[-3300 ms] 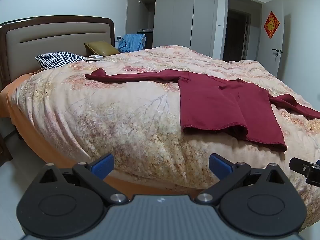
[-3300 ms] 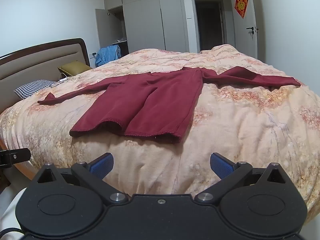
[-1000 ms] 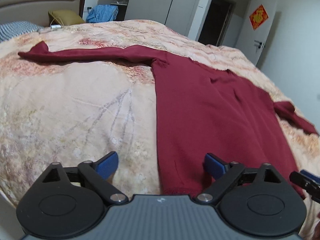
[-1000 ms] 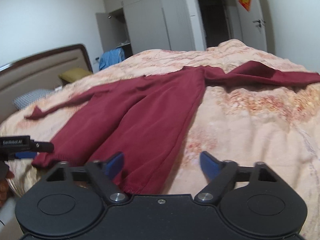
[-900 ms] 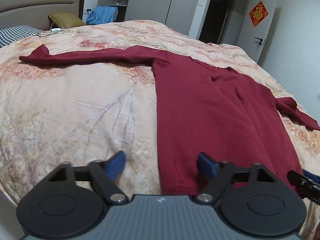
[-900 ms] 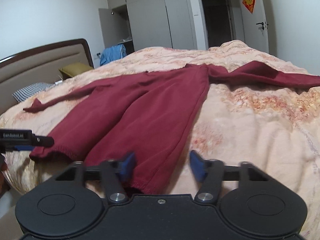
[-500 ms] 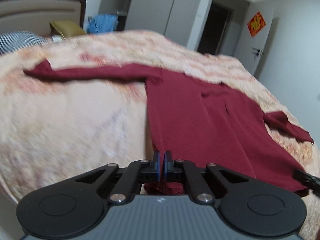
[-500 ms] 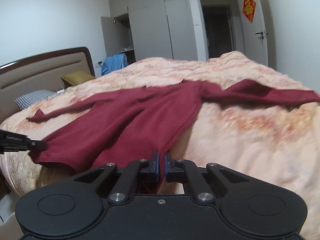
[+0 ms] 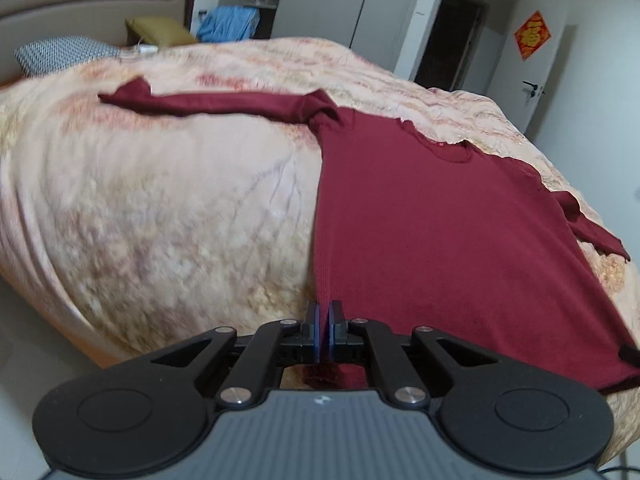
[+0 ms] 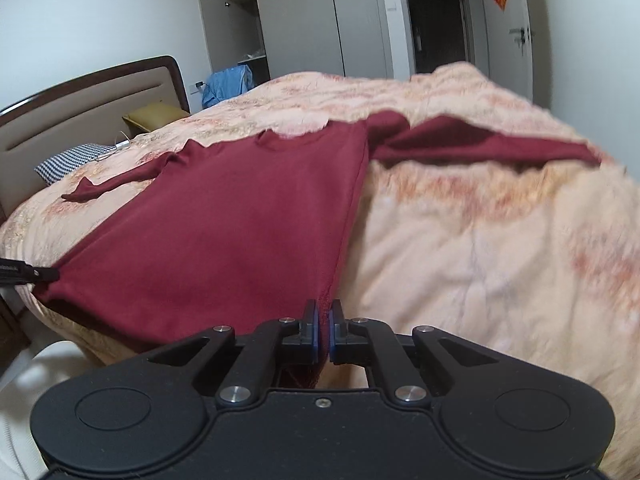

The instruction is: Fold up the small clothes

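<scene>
One dark red long-sleeved top (image 9: 432, 216) lies flat on the floral quilt of the bed (image 9: 168, 208), its hem at the near edge, its collar toward the far side, one sleeve stretched out to each side.

The left claw (image 9: 324, 330) is clamped on the near left hem corner. The right claw (image 10: 324, 330) is clamped on the near right hem corner. Cloth shows between the pads of both. The hem is drawn taut between the two grips.

Judgement: the step in hand is lifting the hem to carry it over toward the collar. To do it well, both corners should rise together and level, with the tension kept even so the body does not sag or twist. The hem should land square on the shoulders. The sleeves remain spread and will want folding inward.

Count: one top, two sleeves, two claws, one bed, one checked pillow (image 9: 64, 54), one olive cushion (image 9: 160, 30), one blue garment (image 9: 230, 24) by the wardrobe.
</scene>
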{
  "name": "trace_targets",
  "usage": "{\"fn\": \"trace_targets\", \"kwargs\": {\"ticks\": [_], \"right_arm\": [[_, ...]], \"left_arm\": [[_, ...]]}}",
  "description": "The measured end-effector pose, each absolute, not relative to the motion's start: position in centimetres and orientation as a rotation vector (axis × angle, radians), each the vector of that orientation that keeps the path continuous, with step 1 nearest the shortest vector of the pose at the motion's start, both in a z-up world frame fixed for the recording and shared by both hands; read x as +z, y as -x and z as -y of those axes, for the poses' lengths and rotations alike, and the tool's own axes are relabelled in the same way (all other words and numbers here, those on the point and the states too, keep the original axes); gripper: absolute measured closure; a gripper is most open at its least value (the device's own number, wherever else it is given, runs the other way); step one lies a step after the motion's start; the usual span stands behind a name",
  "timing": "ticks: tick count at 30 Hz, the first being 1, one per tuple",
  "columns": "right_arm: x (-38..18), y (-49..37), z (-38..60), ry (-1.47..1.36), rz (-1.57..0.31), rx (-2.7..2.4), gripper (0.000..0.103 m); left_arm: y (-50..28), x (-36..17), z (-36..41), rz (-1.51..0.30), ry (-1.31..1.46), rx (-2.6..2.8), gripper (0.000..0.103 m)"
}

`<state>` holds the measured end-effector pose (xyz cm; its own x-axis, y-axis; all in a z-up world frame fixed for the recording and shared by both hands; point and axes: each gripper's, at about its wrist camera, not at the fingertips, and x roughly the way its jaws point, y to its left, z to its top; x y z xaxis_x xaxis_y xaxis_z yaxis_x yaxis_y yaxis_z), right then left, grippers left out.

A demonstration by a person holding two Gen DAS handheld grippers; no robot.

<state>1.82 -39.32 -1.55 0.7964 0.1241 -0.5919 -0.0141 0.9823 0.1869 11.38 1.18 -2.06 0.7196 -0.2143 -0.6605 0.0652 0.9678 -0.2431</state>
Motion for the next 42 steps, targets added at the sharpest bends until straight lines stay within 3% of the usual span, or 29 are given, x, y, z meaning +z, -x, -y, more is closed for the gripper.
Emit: {"fn": "trace_targets", "kwargs": {"ticks": [1, 4, 5, 7, 9, 10, 11, 12, 14, 17, 22, 25, 28, 30, 38, 42], "right_arm": [[-1.7, -2.1, 39.4, -0.183, -0.639, 0.081, 0.093], [-1.6, -2.7, 40.7, -0.211, -0.599, 0.084, 0.072], [-1.5, -3.0, 41.5, -0.219, -0.582, 0.074, 0.065], [-1.4, -4.0, 43.4, -0.231, -0.558, 0.038, 0.057], [-1.3, -5.6, 45.8, -0.232, -0.531, -0.024, 0.036], [-1.2, -6.5, 47.2, -0.233, -0.510, -0.060, 0.032], [-1.2, -7.4, 48.7, -0.235, -0.489, -0.103, 0.025], [-1.2, -8.5, 50.3, -0.242, -0.476, -0.151, 0.023], [-1.4, -10.8, 53.7, -0.276, -0.463, -0.237, 0.023], [-1.7, -14.3, 58.8, -0.329, -0.451, -0.391, 0.023], [-2.3, -19.4, 65.3, -0.387, -0.453, -0.543, 0.028], [-3.3, -21.8, 68.0, -0.453, -0.476, -0.616, 0.038], [-4.0, -23.5, 69.1, -0.456, -0.489, -0.667, 0.064], [-3.9, -23.8, 69.2, -0.456, -0.479, -0.643, 0.096], [1.3, -18.3, 71.6, -0.361, -0.309, -0.750, 0.098], [0.5, -15.6, 75.0, -0.436, -0.350, -0.780, 0.098]], "left_arm": [[-11.5, -1.8, -0.8, -0.753, 0.203, -0.156, 0.098], [-11.8, -0.9, 0.4, -0.732, 0.156, -0.147, 0.077], [-12.0, -0.6, 0.8, -0.726, 0.149, -0.146, 0.060], [-12.5, -0.1, 1.8, -0.707, 0.139, -0.133, 0.038], [-13.6, 0.6, 3.2, -0.683, 0.122, -0.135, 0.031], [-14.3, 0.9, 4.1, -0.672, 0.113, -0.146, 0.028], [-15.2, 1.1, 5.1, -0.657, 0.109, -0.157, 0.018], [-16.0, 1.3, 6.1, -0.637, 0.107, -0.173, 0.008], [-18.0, 1.6, 8.6, -0.590, 0.092, -0.223, 0.003], [-22.1, 1.5, 13.0, -0.558, 0.047, -0.301, 0.000], [-29.0, -0.2, 20.0, -0.547, -0.008, -0.392, 0.000], [-32.2, -1.5, 22.8, -0.561, -0.002, -0.410, 0.000], [-33.8, -3.0, 23.9, -0.585, 0.016, -0.409, 0.000], [-34.4, -4.1, 24.3, -0.610, 0.009, -0.395, 0.000], [-34.5, -5.3, 23.4, -0.653, -0.003, -0.392, 0.000], [-34.7, -5.6, 23.6, -0.672, -0.024, -0.392, 0.000]]}}
